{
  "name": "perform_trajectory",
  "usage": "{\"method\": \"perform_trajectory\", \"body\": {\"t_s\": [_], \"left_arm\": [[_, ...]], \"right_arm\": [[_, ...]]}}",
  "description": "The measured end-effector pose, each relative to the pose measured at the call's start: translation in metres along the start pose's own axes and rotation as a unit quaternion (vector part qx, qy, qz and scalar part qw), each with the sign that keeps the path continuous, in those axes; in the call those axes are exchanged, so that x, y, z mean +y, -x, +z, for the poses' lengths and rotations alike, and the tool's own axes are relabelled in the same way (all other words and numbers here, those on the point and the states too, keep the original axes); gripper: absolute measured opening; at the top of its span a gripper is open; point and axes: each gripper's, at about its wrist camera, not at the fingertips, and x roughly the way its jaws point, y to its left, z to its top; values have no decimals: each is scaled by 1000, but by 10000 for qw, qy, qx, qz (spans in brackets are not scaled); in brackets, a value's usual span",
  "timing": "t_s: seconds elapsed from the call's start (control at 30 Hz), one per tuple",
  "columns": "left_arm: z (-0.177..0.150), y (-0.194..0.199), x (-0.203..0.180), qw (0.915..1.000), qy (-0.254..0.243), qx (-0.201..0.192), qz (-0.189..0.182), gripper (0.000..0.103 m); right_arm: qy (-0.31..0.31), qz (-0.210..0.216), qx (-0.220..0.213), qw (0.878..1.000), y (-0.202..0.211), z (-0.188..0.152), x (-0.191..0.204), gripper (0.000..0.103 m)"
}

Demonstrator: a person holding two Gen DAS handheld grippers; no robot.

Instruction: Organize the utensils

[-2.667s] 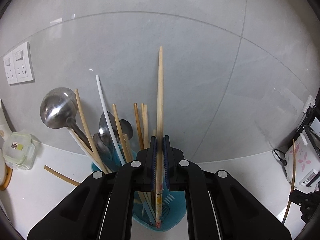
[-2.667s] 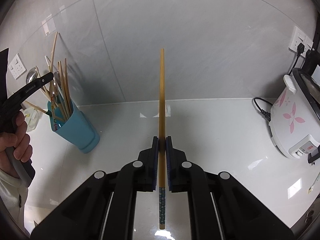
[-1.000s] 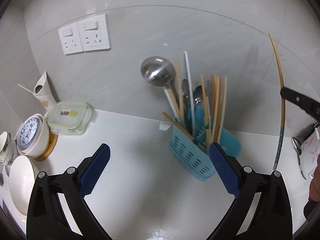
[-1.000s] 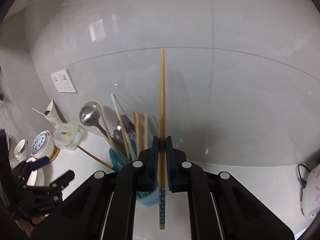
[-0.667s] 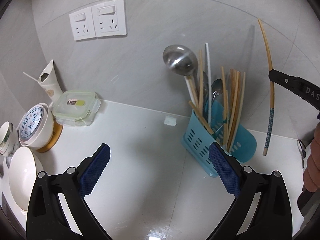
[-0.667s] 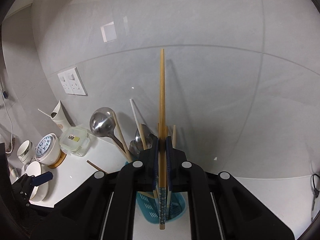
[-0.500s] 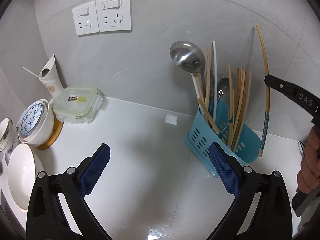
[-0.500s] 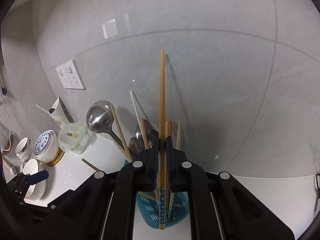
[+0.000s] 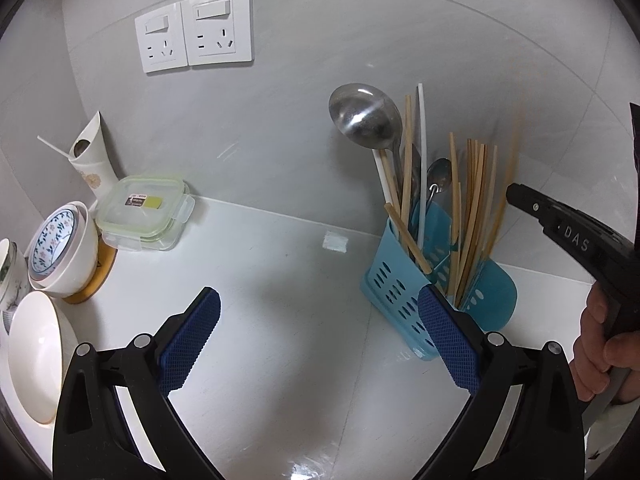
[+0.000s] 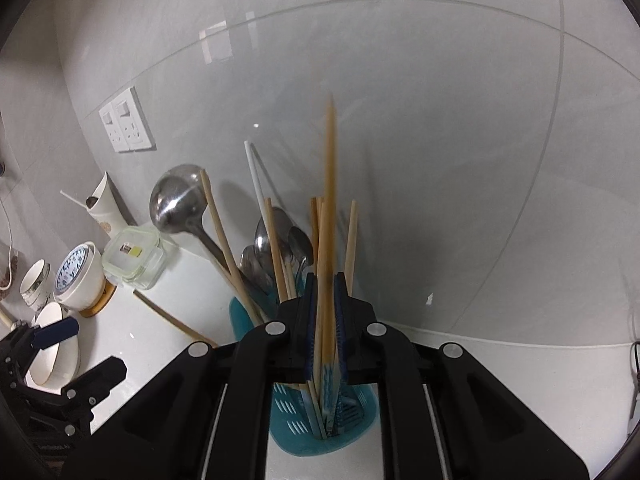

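A blue slotted utensil holder (image 9: 404, 292) stands on the white counter by the wall, holding a steel ladle (image 9: 364, 116), spoons and several wooden chopsticks. My left gripper (image 9: 320, 340) is wide open and empty, low over the counter to the holder's left. My right gripper (image 10: 325, 284) is right above the holder (image 10: 288, 432); its jaws stand slightly apart around a blurred wooden chopstick (image 10: 330, 200) that drops into the holder. In the left wrist view that chopstick (image 9: 508, 172) is a blur beside the right gripper's tip (image 9: 520, 194).
At the left stand a lidded glass container (image 9: 142, 212), stacked patterned bowls (image 9: 60, 252) on a wooden coaster, a white bowl (image 9: 28, 364) and a white paper cone holder (image 9: 90, 156). Two wall sockets (image 9: 196, 46) sit on the grey tiled wall.
The left gripper let its chopstick into the holder and backed away open. The right gripper carried its chopstick over the holder, lowered it, and its jaws have now loosened; the chopstick is sliding down.
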Motion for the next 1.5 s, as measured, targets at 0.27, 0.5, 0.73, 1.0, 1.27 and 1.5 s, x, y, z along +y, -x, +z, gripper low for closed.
{"method": "perform_trajectory", "body": {"t_s": [0.27,0.5,0.73,1.0,1.27,1.5], "left_arm": [[-4,5,-7,9999,-99,-18,-81,97],[-12,14,-19,9994,-258,-39,-223,97],[-28,22,-31,9985,-361,107,-390,97],[-44,29,-42,9977,-538,130,-381,97],[-48,33,-47,9975,-578,102,-386,97],[-47,34,-48,9976,-559,69,-394,97]], "right_arm": [[91,-319,28,9994,24,-18,-6,73],[-107,-564,213,9981,54,-43,-24,95],[-303,-794,418,9955,80,-70,-39,95],[-365,-889,500,9941,98,-91,-41,95],[-447,-943,541,9931,103,-95,-43,95],[-437,-931,596,9929,100,-94,-42,95]]}}
